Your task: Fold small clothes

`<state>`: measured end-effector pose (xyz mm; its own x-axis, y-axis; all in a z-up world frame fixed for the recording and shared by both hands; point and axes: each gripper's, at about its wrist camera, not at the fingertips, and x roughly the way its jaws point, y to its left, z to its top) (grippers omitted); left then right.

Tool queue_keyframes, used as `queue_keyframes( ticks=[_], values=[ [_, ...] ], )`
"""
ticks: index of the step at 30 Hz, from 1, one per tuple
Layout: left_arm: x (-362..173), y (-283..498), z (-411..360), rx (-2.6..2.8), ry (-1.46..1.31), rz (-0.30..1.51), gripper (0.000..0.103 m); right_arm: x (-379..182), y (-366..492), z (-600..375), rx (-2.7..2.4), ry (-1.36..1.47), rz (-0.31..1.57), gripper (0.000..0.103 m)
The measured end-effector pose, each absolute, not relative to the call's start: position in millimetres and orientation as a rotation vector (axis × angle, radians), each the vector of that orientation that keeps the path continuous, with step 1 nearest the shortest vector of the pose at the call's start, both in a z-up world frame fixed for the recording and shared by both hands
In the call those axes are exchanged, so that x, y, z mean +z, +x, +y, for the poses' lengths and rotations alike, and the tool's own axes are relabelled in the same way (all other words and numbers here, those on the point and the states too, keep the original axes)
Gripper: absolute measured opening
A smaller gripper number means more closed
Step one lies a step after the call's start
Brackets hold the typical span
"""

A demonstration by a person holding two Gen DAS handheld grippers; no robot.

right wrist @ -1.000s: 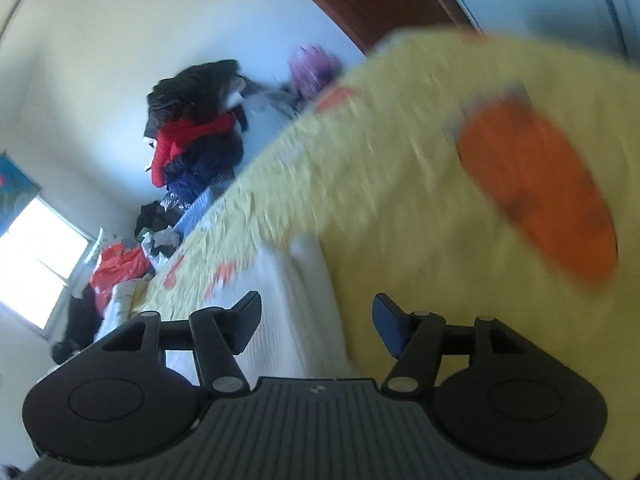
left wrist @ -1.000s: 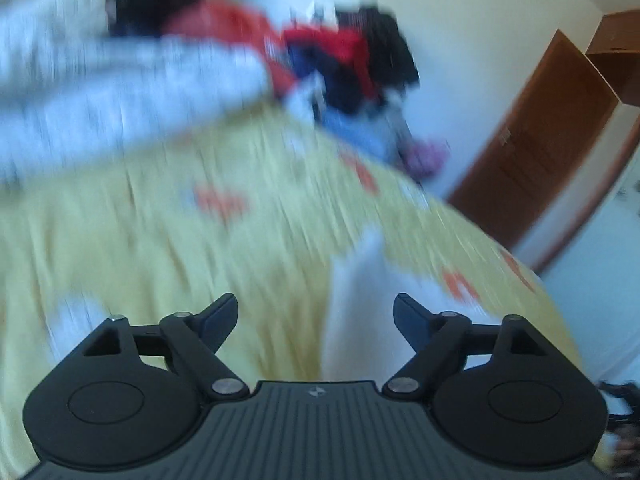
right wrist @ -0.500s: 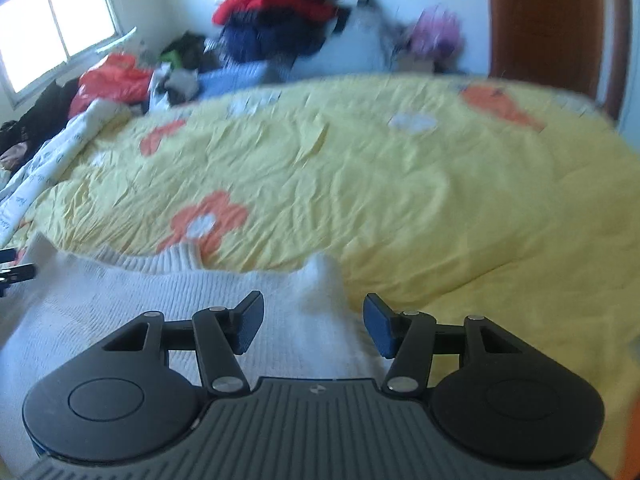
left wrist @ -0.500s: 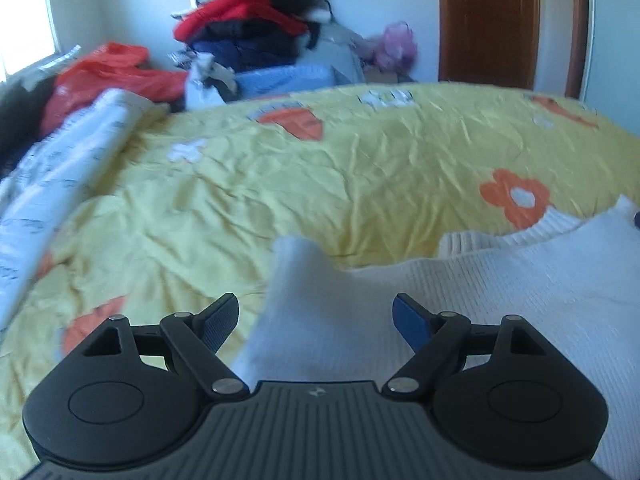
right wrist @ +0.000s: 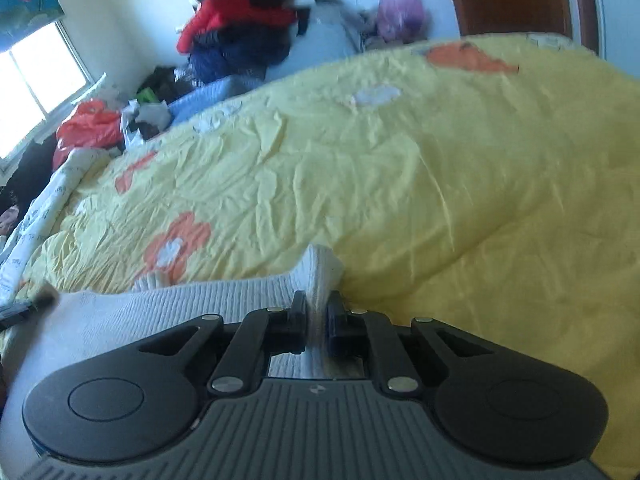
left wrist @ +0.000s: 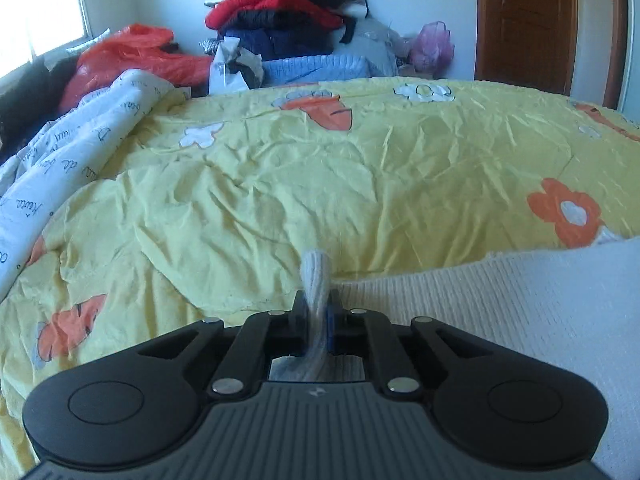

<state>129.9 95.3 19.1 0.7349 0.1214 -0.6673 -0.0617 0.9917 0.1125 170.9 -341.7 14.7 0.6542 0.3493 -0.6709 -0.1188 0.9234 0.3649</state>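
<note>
A white ribbed knit sweater (left wrist: 520, 304) lies on the yellow flowered bedspread (left wrist: 320, 168). My left gripper (left wrist: 316, 312) is shut on one corner of the sweater, pinching a bunched fold that sticks up between the fingers. The sweater spreads to the right of it. In the right wrist view the same sweater (right wrist: 140, 312) spreads to the left, and my right gripper (right wrist: 318, 308) is shut on its other corner, with a tuft standing up between the jaws. Both grippers sit low over the bed.
A white printed quilt (left wrist: 72, 152) lies along the bed's left side. A pile of clothes (left wrist: 288, 20) and an orange bag (left wrist: 132, 56) stand behind the bed. A brown door (left wrist: 524, 20) is at the back right. A window (right wrist: 32, 76) is at left.
Both grippers were open over the sweater's corners half a second ago. Both have now shut on the fabric, one on each corner.
</note>
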Motion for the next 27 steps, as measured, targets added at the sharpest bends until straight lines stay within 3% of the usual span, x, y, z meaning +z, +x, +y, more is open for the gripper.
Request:
queue_keyframes(
  ticks=[1, 3, 5, 8, 9, 10, 12, 16, 18, 21, 27],
  values=[
    [24, 125, 97, 0.086, 0.075, 0.722, 0.011, 18, 168, -339, 0.265, 0.294, 0.82, 0.032],
    [38, 114, 101, 0.066, 0.068, 0.7, 0.013, 27, 162, -334, 0.235, 0.244, 0.83, 0.05],
    [53, 102, 102, 0.097, 0.092, 0.68, 0.018, 42, 150, -333, 0.198, 0.193, 0.784, 0.05],
    [76, 77, 95, 0.171, 0.073, 0.576, 0.049, 72, 125, -332, 0.177, 0.193, 0.639, 0.053],
    [80, 72, 89, 0.174, 0.057, 0.538, 0.075, 78, 116, -328, 0.192, 0.221, 0.597, 0.056],
    [80, 69, 79, 0.172, 0.055, 0.515, 0.09, 82, 110, -320, 0.222, 0.231, 0.572, 0.06],
    [72, 71, 56, 0.138, 0.101, 0.526, 0.089, 79, 109, -297, 0.259, 0.183, 0.572, 0.064],
    [29, 87, 29, 0.107, 0.217, 0.682, 0.09, 39, 125, -262, 0.222, -0.016, 0.694, 0.062],
    [14, 88, 40, 0.094, 0.138, 0.694, 0.09, 13, 128, -266, 0.15, -0.086, 0.735, 0.066],
    [14, 94, 54, 0.072, 0.05, 0.728, 0.092, 12, 126, -288, 0.174, 0.015, 0.715, 0.065],
    [11, 91, 53, 0.075, 0.053, 0.72, 0.092, 20, 114, -276, 0.097, -0.038, 0.679, 0.062]
  ],
)
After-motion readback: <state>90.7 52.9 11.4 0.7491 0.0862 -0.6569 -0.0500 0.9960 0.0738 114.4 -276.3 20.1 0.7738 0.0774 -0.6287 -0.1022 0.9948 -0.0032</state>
